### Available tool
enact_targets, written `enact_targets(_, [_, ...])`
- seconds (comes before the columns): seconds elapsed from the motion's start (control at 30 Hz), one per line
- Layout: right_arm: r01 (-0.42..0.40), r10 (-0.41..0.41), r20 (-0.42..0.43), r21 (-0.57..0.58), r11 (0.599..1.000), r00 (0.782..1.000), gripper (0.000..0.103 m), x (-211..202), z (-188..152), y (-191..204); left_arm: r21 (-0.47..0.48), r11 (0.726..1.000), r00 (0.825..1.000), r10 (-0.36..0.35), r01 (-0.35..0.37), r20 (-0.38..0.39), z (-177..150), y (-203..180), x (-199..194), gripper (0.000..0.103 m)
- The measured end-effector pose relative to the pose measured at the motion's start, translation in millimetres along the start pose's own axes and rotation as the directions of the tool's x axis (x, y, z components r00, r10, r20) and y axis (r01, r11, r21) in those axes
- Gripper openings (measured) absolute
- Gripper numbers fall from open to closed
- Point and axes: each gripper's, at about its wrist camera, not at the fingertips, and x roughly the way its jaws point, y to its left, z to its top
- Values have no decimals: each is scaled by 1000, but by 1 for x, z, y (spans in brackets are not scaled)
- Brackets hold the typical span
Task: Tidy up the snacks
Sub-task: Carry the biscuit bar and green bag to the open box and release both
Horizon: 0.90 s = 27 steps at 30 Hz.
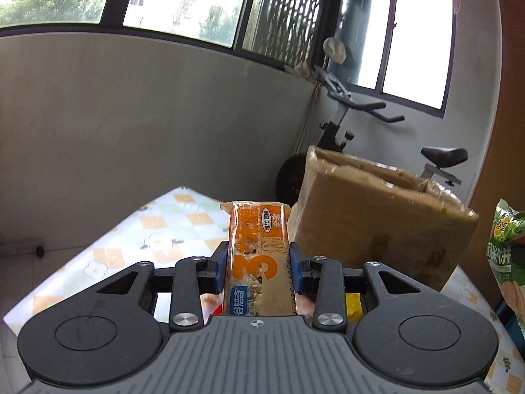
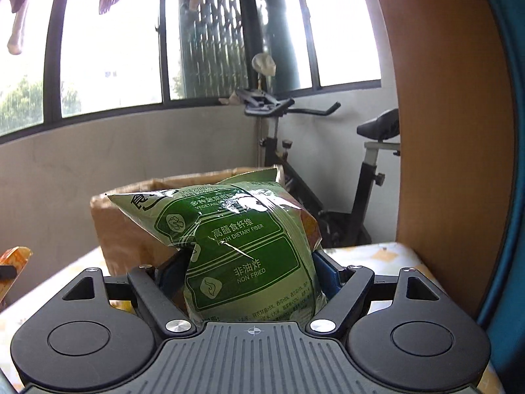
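An orange cracker packet (image 1: 257,229) stands upright between the blue pads of my left gripper (image 1: 258,257), which is shut on it above the patterned table (image 1: 131,229). A puffy green snack bag (image 2: 236,229) fills my right gripper (image 2: 251,262), and its pads press the bag's sides in. An open brown cardboard box (image 1: 377,223) stands on the table just beyond both grippers and also shows behind the green bag as the box (image 2: 131,229). The green bag (image 1: 507,256) appears at the right edge of the left wrist view, and the orange packet (image 2: 13,262) at the left edge of the right wrist view.
An exercise bike (image 2: 328,164) stands behind the box by the windows. A tall wooden panel (image 2: 452,131) rises at the table's right side. A yellow item (image 1: 353,307) and other snacks lie on the table under my left gripper. A grey wall (image 1: 131,115) runs behind the table.
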Motion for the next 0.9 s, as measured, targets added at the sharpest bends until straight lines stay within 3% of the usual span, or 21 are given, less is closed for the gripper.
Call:
enact_targets(0.23, [-61, 60, 75, 11, 998, 995, 76, -3, 43, -2, 33, 998, 996, -55, 52, 76, 46, -12, -5, 39])
enact_targets(0.5, [-125, 123, 87, 14, 992, 989, 76, 22, 72, 0, 80, 990, 989, -125, 119, 81, 78, -42, 19, 39])
enact_targets(0.7, [-204, 193, 132, 80, 976, 972, 76, 44, 81, 2, 93, 968, 972, -234, 232, 14, 84, -78, 61, 39])
enact_targets(0.9, [-233, 216, 178, 81, 969, 960, 76, 71, 84, 0, 151, 952, 964, -266, 267, -26, 78, -107, 96, 39])
